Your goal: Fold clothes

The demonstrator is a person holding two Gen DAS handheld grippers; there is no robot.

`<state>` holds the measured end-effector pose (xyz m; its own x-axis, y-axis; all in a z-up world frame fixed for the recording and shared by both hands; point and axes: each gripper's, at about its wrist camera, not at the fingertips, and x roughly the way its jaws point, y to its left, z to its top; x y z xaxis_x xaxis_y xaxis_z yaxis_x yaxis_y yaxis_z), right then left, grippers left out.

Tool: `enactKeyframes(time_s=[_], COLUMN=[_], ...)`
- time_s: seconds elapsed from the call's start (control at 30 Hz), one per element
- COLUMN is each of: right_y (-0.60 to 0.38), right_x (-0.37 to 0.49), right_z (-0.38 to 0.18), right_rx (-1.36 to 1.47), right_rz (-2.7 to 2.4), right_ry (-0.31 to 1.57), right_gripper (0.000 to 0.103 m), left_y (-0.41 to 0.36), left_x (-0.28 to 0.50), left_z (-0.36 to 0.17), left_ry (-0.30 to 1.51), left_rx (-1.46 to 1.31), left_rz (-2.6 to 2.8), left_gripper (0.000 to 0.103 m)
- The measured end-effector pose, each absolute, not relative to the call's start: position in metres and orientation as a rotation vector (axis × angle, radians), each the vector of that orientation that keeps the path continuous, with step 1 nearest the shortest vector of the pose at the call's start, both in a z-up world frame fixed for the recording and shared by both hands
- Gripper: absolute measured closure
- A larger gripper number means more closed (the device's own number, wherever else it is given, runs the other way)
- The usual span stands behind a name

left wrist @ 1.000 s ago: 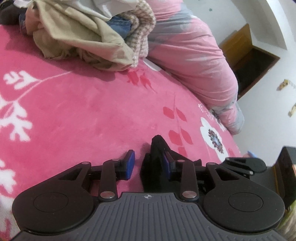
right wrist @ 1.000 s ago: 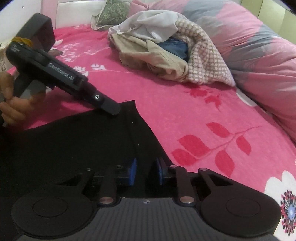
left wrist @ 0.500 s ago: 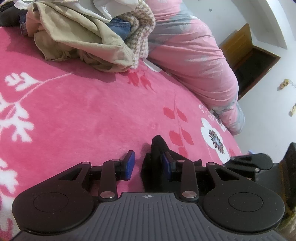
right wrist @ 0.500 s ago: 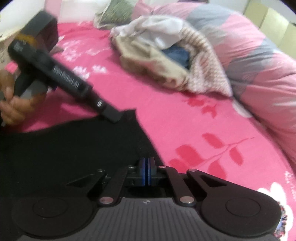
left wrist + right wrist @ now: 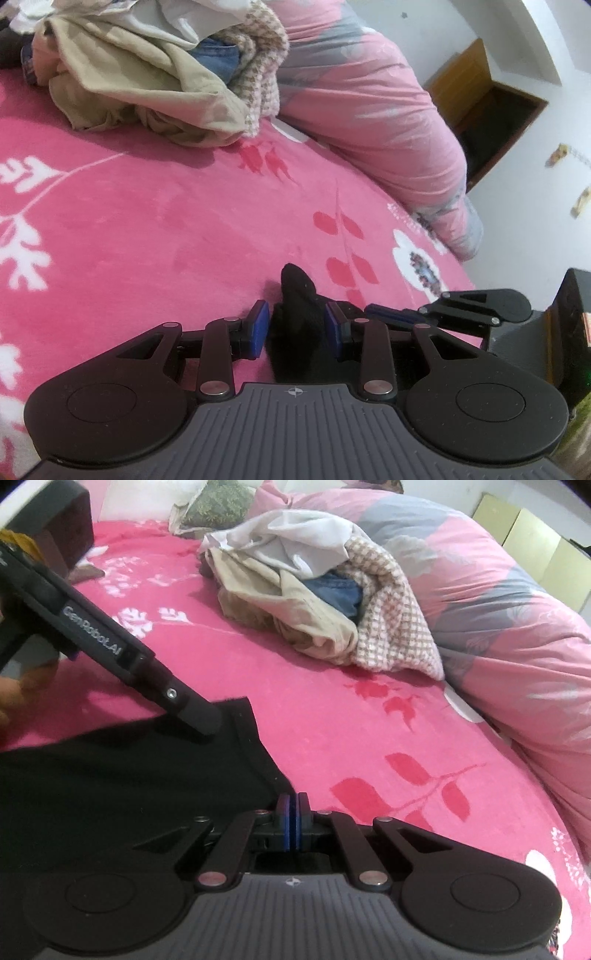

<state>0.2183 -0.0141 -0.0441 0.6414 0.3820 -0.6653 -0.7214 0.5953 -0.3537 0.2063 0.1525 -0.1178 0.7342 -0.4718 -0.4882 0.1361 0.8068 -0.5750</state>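
Both hand-held grippers are at the near edge of a black garment (image 5: 122, 775) that lies spread on the pink floral blanket (image 5: 184, 221) of the bed. The right hand-held gripper (image 5: 294, 812) has its blue pads pressed together; its jaws have just been closing. They sit right at the garment's hemmed edge, where the dark band runs down to the fingertips, so I judge it clenched on that edge, though only a thin layer, if any, shows between the pads. The left hand-held gripper (image 5: 295, 328) is partly open, with a bunched black corner of the garment standing between its two blue pads; the right-side pad looks to touch the cloth, while a sliver of gap shows beside the left-side pad, so I cannot tell whether it truly grips. In the right wrist view its dark body reaches down to that same corner.

The step in hand looks like taking hold of two points on one edge, ready for the first fold. The next move calls for a firm pinch at the left corner, then lifting both points together and carrying the edge across the garment, keeping the cloth taut so it does not bunch.

A heap of unfolded clothes (image 5: 314, 590) waits farther up the bed, beside a pink duvet (image 5: 498, 609).
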Motion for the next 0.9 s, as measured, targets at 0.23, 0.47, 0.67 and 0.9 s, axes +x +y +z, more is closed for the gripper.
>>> enactKeyframes(time_s=[0.23,0.47,0.67,0.9], right_y=[-0.092,-0.155,-0.147,-0.143], right_x=[0.221,0.203,0.2,0.206], right_z=[-0.006,-0.014,-0.043,-0.053], right_rx=[-0.365,-0.38,-0.538,-0.573], right_rz=[0.546,0.52,0.567,0.61], right_ry=[0.553,0.678,0.728,0.764], right_gripper=[0.087,0.087,0.087,0.087], left_y=[0.153,0.154,0.155,0.156], left_x=[0.207,0.207,0.209,0.21], left_z=[-0.119,-0.12,-0.121,-0.122], left_ry=[0.673,0.678,0.679,0.681], left_rx=[-0.532,-0.526,-0.527,-0.531], left_rz=[-0.34,-0.329,-0.329,-0.33], left_gripper=[0.074,0.074,0.074,0.074])
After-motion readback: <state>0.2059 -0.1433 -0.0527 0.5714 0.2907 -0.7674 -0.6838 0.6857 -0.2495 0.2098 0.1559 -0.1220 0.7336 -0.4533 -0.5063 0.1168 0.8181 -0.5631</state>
